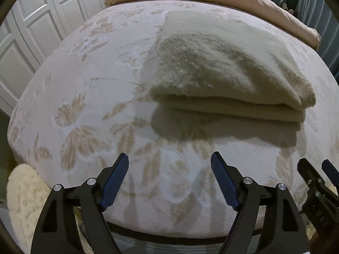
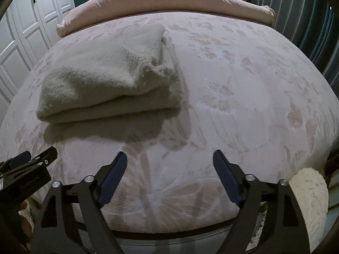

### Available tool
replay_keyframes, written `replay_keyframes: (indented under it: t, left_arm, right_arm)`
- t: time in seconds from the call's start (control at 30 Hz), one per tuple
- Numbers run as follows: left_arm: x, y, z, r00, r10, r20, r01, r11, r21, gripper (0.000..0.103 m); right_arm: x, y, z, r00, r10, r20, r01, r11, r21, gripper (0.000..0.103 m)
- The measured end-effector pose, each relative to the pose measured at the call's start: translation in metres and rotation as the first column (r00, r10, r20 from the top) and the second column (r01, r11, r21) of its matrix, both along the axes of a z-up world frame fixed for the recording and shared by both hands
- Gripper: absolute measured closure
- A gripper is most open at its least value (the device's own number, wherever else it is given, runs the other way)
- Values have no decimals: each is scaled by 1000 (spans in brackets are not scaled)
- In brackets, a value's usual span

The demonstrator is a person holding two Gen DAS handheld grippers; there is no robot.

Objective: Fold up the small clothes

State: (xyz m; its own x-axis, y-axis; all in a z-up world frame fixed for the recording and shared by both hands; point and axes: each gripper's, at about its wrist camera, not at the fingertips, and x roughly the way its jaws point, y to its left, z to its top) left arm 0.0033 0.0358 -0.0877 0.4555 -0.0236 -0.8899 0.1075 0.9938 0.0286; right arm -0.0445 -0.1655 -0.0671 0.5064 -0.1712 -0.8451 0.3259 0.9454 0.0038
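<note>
A fuzzy beige garment (image 1: 228, 72) lies folded in layers on the bed; in the right wrist view it (image 2: 110, 74) sits at the left. My left gripper (image 1: 169, 163) is open and empty, above the bed's near edge, apart from the garment. My right gripper (image 2: 169, 160) is open and empty, to the right of the garment's near fold. The right gripper's tips show at the left wrist view's right edge (image 1: 317, 169); the left gripper's tips show at the right wrist view's left edge (image 2: 34, 156).
The bed cover (image 1: 95, 84) is pale pink with a flower pattern. A folded pink duvet (image 2: 169, 2) lies along the far side. White panelled wardrobe doors (image 1: 27, 31) stand at the left. A white fluffy item (image 1: 23, 194) sits below the bed's near edge, also in the right wrist view (image 2: 309, 199).
</note>
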Motion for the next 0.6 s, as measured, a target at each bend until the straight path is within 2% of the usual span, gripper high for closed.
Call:
replay_keyframes:
  t: [0.23, 0.37, 0.43, 0.6]
  left_arm:
    - [-12, -8, -5, 1000, -7, 18, 7, 1000, 12, 26]
    - [-18, -13, -4, 1000, -10, 22, 10, 1000, 4, 26]
    - [-22, -16, -3, 999, 2, 41, -3, 1000, 23, 27]
    - [-24, -16, -4, 999, 11, 51, -12, 1000, 22, 27]
  right_arm:
    - [-7, 11, -4, 1000, 7, -8, -6, 1000, 23, 21]
    - [-11, 22, -3, 1000, 29, -8, -29, 1000, 10, 21]
    - [-12, 25, -2, 1000, 25, -6, -25, 1000, -4, 20]
    - [-13, 26, -4, 1000, 20, -14, -20, 1000, 10, 20]
